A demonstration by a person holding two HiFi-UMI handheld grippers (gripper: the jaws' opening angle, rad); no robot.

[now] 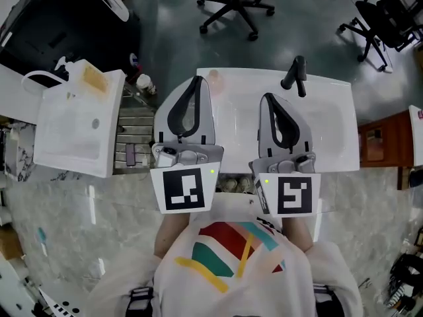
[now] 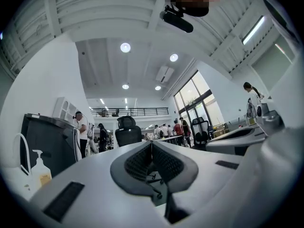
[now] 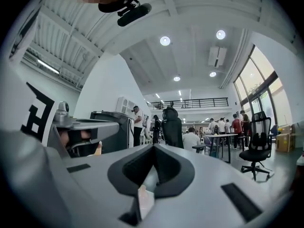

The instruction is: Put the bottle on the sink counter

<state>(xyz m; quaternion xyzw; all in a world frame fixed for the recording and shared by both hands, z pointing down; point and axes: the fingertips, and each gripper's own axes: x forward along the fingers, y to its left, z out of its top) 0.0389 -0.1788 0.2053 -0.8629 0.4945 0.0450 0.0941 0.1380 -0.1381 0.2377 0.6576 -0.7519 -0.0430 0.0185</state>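
the person's white shirt (image 1: pixel 231 269) fills the six o'clock edge of the head view, nearest of all. beyond it lies a wide white sink (image 1: pixel 330 111), and off at nine o'clock a second, smaller sink (image 1: pixel 66 140). over the wide sink the left tongs (image 1: pixel 196 80) and right tongs (image 1: pixel 268 98) are held about level, side by side, each with its jaws pressed together and nothing in them. the bottle (image 1: pixel 89 79), a pump type, stands on the smaller sink's counter at its far corner, about ten o'clock from the left tongs and well apart from both, so the left hand is the nearer one. the task looks done. the left gripper view shows the bottle (image 2: pixel 40 171) at eight o'clock, upright with its long axis vertical, beside a white looped tap (image 2: pixel 19 151). the head view foreshortens it, and the right gripper view does not clearly show it.
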